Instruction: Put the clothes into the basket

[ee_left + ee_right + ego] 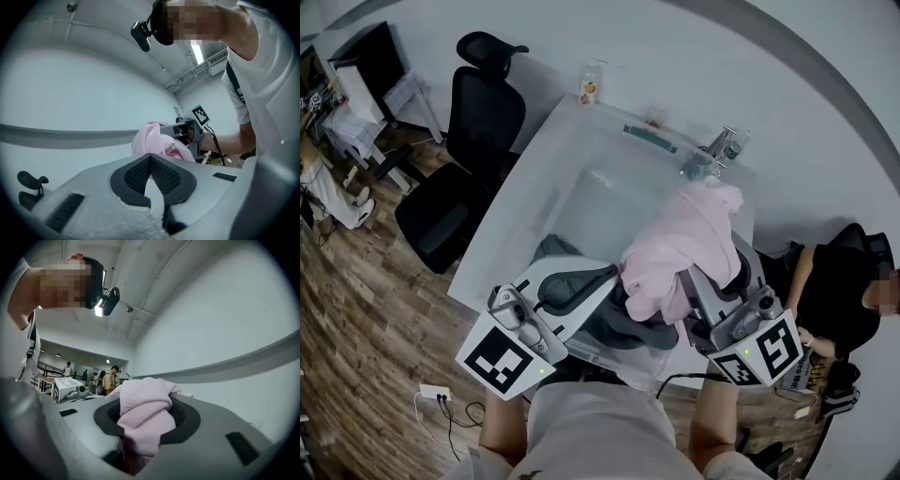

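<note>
Right now the pink top (684, 239) is off the bench (572, 150) and hanging from my right gripper (143, 427). In the right gripper view its jaws are pinching a thick bunched fold, and the cloth spills out over both pads. In the head view the top sits at centre right, with its long axis running from upper right down to lower left and the loose end drooping over some dark grey cloth (628, 328) low in the frame.

My left gripper (150, 161) is just beside that loose end, on its left. Its jaws are pressed together at the tips with nothing between them, and the pink cloth shows behind them rather than in them.

I take the pale see-through tub (614, 202) on the bench for the basket, though I can't be sure. It lies beyond both jaws, toward the upper centre. The right hand carries the load and looks the nearer, so the carry is forward and slightly left before the pinch opens.
</note>
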